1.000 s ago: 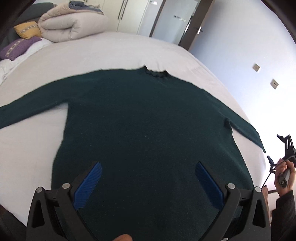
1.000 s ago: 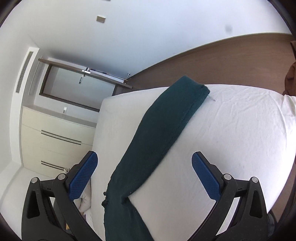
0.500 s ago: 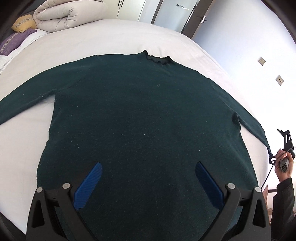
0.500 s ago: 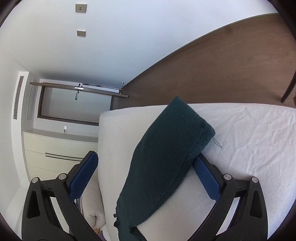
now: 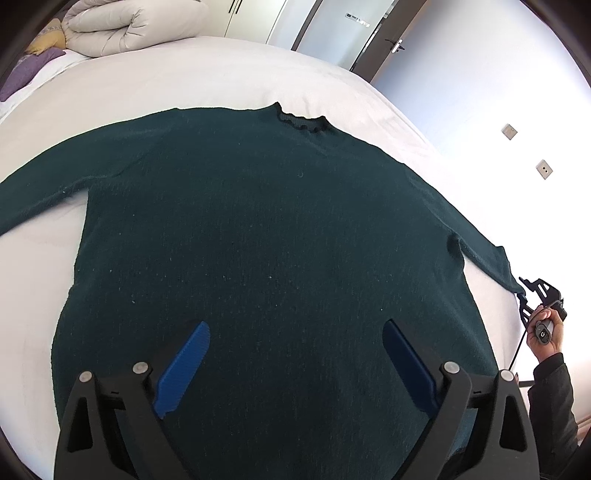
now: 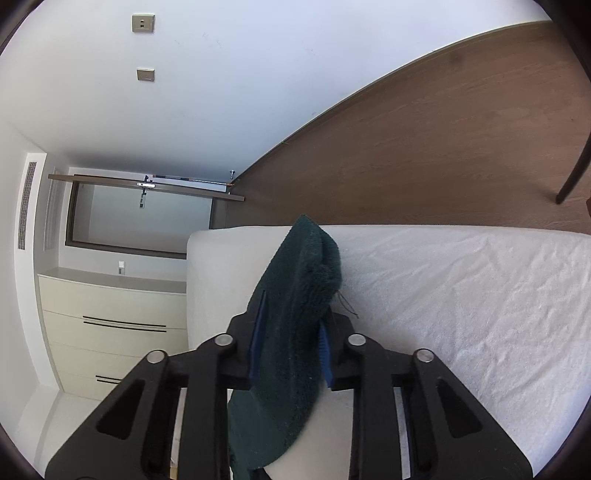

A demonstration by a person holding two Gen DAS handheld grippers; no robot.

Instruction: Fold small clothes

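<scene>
A dark green sweater (image 5: pixel 258 240) lies flat on the white bed (image 5: pixel 221 74), neck away from me, sleeves spread left and right. My left gripper (image 5: pixel 295 354) is open above the sweater's lower body, its blue pads wide apart. In the left wrist view my right gripper (image 5: pixel 532 291) is at the end of the right sleeve by the bed's right edge. In the right wrist view my right gripper (image 6: pixel 291 325) is shut on the sleeve cuff (image 6: pixel 303 280), which stands up between the blue pads.
A folded duvet (image 5: pixel 125 26) and pillows (image 5: pixel 40 55) lie at the head of the bed. A door (image 5: pixel 332 29) and wall are beyond the bed's right side. Wooden floor (image 6: pixel 443 147), a chest of drawers (image 6: pixel 110 325) and a chair leg (image 6: pixel 572 173) show in the right wrist view.
My right gripper has moved in on the sleeve cuff and shut on it. My left gripper has moved forward over the sweater's body and stays open.
</scene>
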